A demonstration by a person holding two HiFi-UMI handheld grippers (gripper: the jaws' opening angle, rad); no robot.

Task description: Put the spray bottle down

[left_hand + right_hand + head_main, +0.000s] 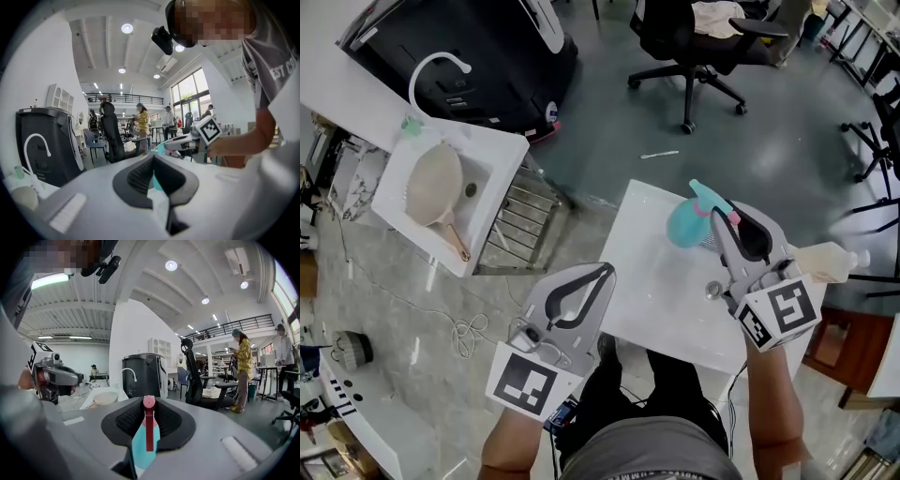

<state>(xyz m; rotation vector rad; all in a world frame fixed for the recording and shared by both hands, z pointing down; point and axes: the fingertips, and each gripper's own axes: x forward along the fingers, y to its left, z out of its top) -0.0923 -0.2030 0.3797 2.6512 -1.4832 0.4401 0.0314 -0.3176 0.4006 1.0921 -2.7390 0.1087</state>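
Observation:
A teal spray bottle (686, 228) with a pink trigger hangs over the far part of the white table (656, 281). My right gripper (724, 220) is shut on it, near its head. In the right gripper view the teal body (139, 446) and pink trigger (149, 427) fill the gap between the jaws of the right gripper (149, 405). My left gripper (603, 272) hovers by the table's left edge, shut and with nothing in it. The left gripper view looks past its shut tips (153, 165) to the bottle (159, 148) and the right gripper (187, 140).
A white sink (394, 202) with a curved tap (441, 61) holds a beige ladle-like bowl (431, 187) at the left. A wire rack (520, 225) stands between sink and table. A pale bottle (825, 262) lies at the table's right. An office chair (694, 37) stands beyond.

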